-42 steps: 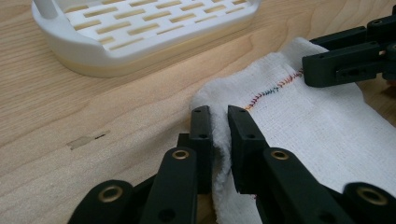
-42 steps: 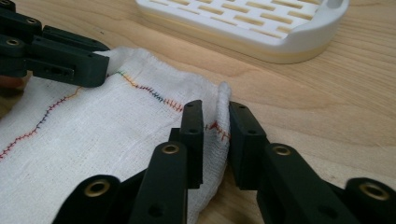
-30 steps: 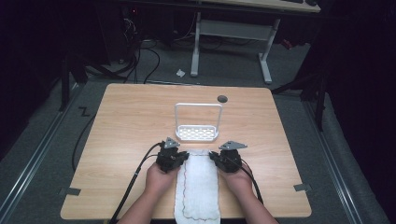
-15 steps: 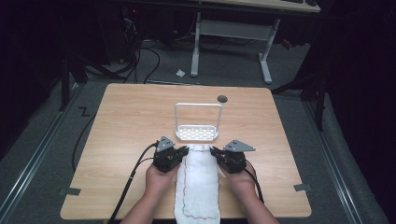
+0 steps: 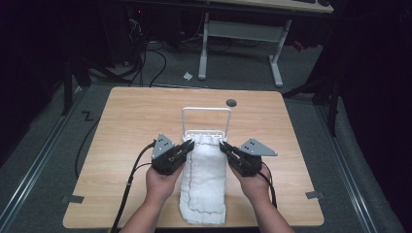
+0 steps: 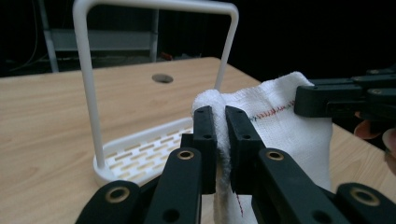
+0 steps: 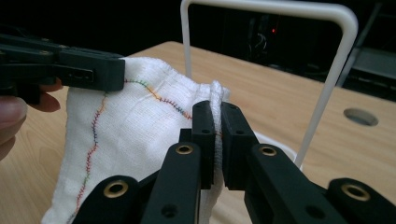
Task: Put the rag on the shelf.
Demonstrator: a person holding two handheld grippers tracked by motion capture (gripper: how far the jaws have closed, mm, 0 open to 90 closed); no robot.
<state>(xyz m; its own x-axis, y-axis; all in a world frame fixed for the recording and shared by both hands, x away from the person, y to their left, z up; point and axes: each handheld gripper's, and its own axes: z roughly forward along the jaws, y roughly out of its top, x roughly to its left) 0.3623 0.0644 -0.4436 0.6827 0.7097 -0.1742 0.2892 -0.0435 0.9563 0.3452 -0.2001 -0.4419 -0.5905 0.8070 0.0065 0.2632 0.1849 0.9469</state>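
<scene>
White cloth (image 5: 205, 180): long towel with a multicoloured stitched line near its edges, near end lying on the counter, far end raised between the two grippers, just in front of the rack
Cloth far corners: one pinched in each gripper, top edge stretched between them, bunched where the pads press
Left gripper (image 5: 187, 147): clenched on the cloth's left far corner, fabric squeezed between the black pads in the left gripper view (image 6: 221, 123), held up off the counter in the person's left hand (image 5: 160, 183)
Right gripper (image 5: 224, 146): clenched on the cloth's right far corner, a folded ridge of fabric clamped between the pads in the right gripper view (image 7: 215, 122), carried by the right hand (image 5: 256, 187)
Rack (image 5: 206, 110): white wire frame standing upright on a slotted white base, near the middle of the counter, just behind the raised cloth edge
Counter (image 5: 131, 121): light wood, round dark hole (image 5: 231, 103) near the far edge, behind the rack
Cables: black, trailing from the left gripper over the near edge
</scene>
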